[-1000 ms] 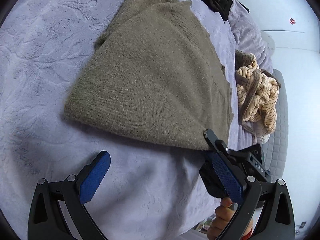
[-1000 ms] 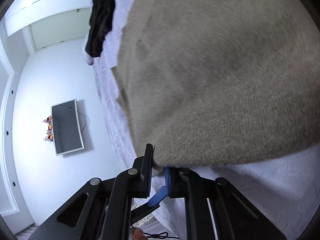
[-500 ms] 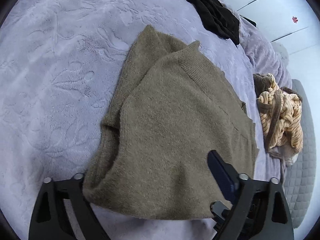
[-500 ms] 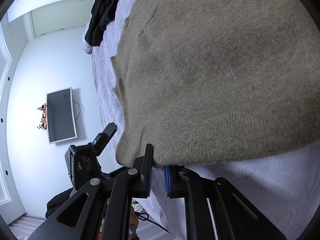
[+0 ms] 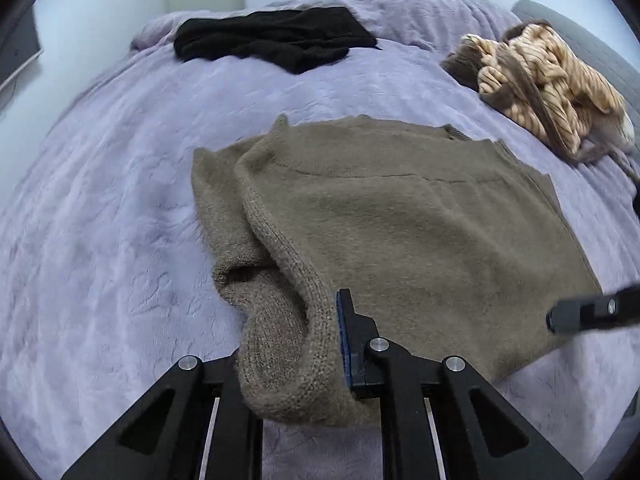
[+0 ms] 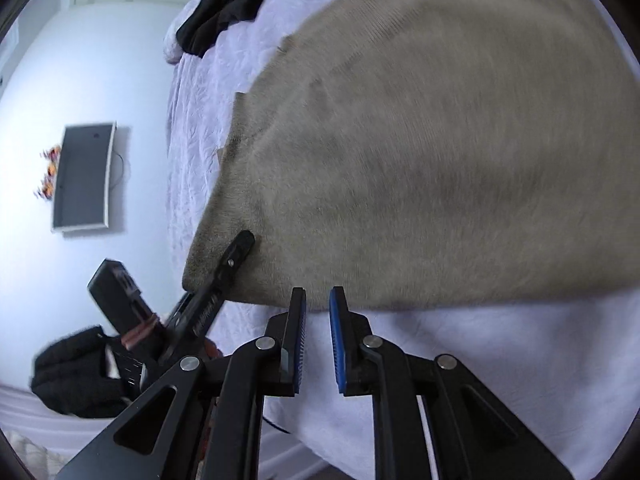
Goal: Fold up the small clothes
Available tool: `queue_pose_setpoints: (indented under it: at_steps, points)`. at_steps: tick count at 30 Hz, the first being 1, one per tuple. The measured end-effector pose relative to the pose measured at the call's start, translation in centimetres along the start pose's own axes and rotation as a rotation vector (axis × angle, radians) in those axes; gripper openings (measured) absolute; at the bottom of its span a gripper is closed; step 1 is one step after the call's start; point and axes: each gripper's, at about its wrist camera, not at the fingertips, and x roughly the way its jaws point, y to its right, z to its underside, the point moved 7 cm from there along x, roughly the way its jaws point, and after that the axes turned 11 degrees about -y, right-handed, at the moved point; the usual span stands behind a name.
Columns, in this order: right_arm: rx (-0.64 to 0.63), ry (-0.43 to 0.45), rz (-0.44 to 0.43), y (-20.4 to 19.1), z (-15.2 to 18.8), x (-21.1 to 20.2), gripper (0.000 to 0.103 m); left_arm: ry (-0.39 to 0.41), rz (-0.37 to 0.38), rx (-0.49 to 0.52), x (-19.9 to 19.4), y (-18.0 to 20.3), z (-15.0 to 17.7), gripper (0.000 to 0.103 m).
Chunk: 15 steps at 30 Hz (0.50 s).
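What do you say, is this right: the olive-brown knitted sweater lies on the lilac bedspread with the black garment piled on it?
No. The olive-brown knitted sweater lies on the lilac bedspread, but the black garment lies apart from it at the bed's far end, as the left wrist view shows.

A fuzzy olive-brown knit sweater (image 5: 400, 224) lies folded and mostly flat on the lilac bed (image 5: 100, 220). Its ribbed near-left corner is bunched and raised off the cover, apparently with a sleeve tucked beneath.
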Motion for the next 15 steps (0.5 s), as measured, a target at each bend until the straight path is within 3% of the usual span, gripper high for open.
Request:
queue_pose_setpoints:
  at_steps: [2,3,4,6,11,15]
  points:
    - [-0.056,-0.01,0.066,-1.4,-1.5,-0.7,0.017,0.008,-0.012,0.033,-0.3,0.4,0.0,0.016]
    - [-0.092,-0.02,0.1,-2.5,-2.6,-0.7,0.028,0.01,-0.017,0.042,-0.3,0.4,0.0,0.016]
    - [-0.116,-0.032,0.123,-3.3,-3.1,-0.6,0.053,0.011,-0.021,0.049,-0.4,0.3,0.1,0.016]
    - [-0.179,-0.062,0.152,-5.4,-4.5,-0.1,0.071,0.015,-0.025,0.059,-0.5,0.5,0.0,0.016]
    - [-0.31,-0.179,0.254,-10.7,-8.4,3.7,0.072,0.029,-0.041,0.097,-0.6,1.2,0.2,0.016]
    - [-0.383,-0.32,0.326,-14.0,-10.7,8.3,0.084,0.041,-0.042,0.123,-0.6,1.6,0.3,0.016]
